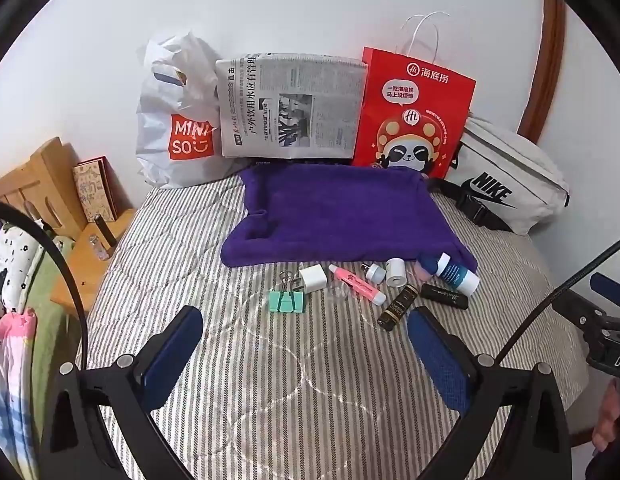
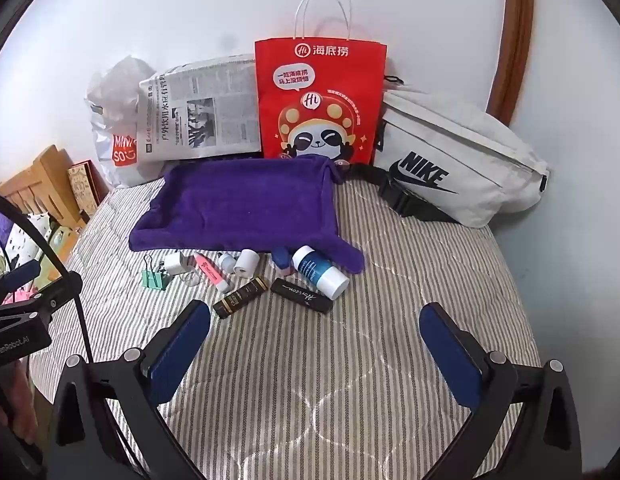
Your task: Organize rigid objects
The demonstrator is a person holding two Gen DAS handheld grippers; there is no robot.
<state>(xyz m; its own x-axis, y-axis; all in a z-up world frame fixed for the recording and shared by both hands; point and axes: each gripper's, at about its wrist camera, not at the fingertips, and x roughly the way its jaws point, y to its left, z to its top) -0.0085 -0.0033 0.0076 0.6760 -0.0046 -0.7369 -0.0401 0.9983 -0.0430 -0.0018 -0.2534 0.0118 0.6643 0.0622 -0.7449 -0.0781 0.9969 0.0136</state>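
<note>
Just below the middle of both views, a loose row of small rigid things lies on the striped bed cover [image 1: 270, 380], along the near edge of 1 purple towel [image 1: 342, 212]. Counted in the left wrist view from left to right: 1 mint-green binder clip [image 1: 287, 300], 1 white charger cube [image 1: 313, 279] touching the clip's wire handles, 1 pink tube with a white cap [image 1: 356, 284], 1 small white plug-like piece [image 1: 375, 271], 1 white cylinder [image 1: 396, 273], 1 blue-and-white bottle [image 1: 458, 274] lying on its side with its neck on the towel's corner, and 1 pink-and-blue item [image 1: 424, 266] half hidden behind that bottle. In front of these lie 2 dark sticks: 1 black-and-gold tube [image 1: 398, 306] and 1 black tube with script lettering [image 1: 446, 296], close together but apart.

The left tool [image 1: 306, 338] hangs over the bed cover in the lower part of its frame, its 2 blue pads spread wide with nothing between them; the black-and-gold tube lies just beyond the right pad's tip. The right tool [image 2: 316, 332] is likewise released and empty, its pads wide apart over bare cover, with the black-and-gold tube [image 2: 240, 298] just above its left pad.

Against the wall at the top stand 4 things: 1 white plastic bag [image 1: 174, 120], 1 folded newspaper [image 1: 290, 108], 1 red paper bag with a panda [image 1: 410, 116] and 1 pale waist bag [image 1: 506, 184].
</note>
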